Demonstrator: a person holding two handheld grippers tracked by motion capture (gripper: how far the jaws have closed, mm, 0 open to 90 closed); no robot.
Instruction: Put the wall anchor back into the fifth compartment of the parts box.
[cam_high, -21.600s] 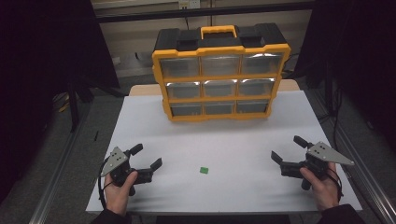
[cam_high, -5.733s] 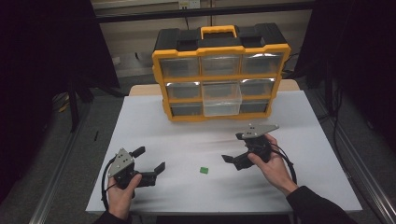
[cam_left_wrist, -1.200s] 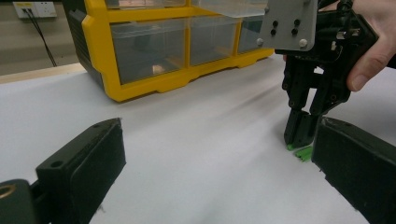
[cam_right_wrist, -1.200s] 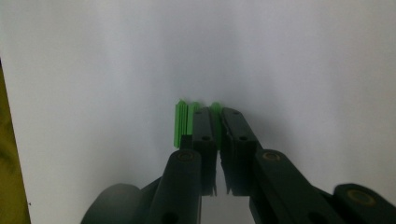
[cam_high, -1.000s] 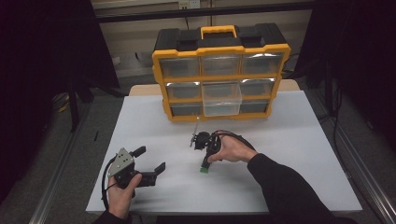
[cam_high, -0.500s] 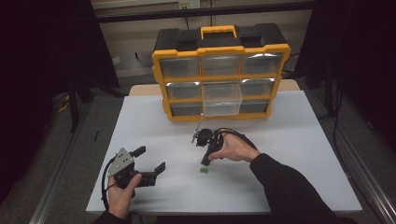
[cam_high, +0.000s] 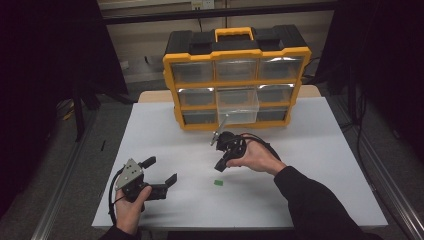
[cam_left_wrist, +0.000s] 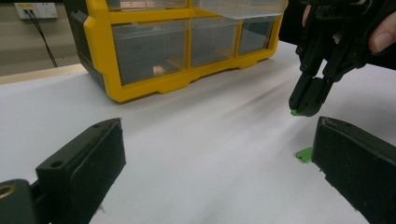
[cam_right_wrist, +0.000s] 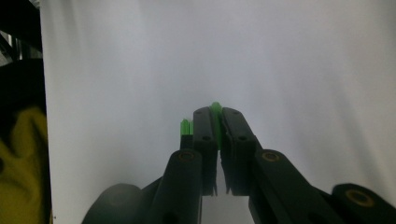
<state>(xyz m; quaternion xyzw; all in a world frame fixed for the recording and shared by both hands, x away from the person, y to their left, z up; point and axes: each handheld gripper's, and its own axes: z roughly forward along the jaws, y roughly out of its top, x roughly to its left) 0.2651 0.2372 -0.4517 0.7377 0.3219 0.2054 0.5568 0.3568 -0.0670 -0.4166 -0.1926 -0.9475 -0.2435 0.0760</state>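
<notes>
Green bit (cam_right_wrist: 215, 108) is the one to watch, and it sits clamped at the very tips of the right gripper (cam_right_wrist: 215, 116), poking out just past the closed black jaws. Starting at the near edge of the white table (cam_high: 300, 190): the left gripper (cam_high: 161, 169) rests at the near left in the person's hand, jaws spread wide with nothing between them, pointing across towards the middle. From its own camera those two black jaws frame bare white tabletop. Just beyond, near the table's middle, a second green bit (cam_high: 218, 182) lies flat on the surface, loose and touched by nothing; the left gripper view catches it (cam_left_wrist: 303, 154) peeking out beside that gripper's own far jaw. Right above and a little behind it hangs the right gripper (cam_high: 220, 166), tilted tip-down, clear of the table, with the held green bit (cam_left_wrist: 294, 112) showing as a sliver at the bottom of its shut jaws. In the right gripper view the loose one (cam_right_wrist: 186, 125) shows just beside the jaws. Farthest back stands the yellow organizer (cam_high: 235, 80), upright on the table's far edge, its middle drawer (cam_high: 239, 105) pulled out towards the person.
</notes>
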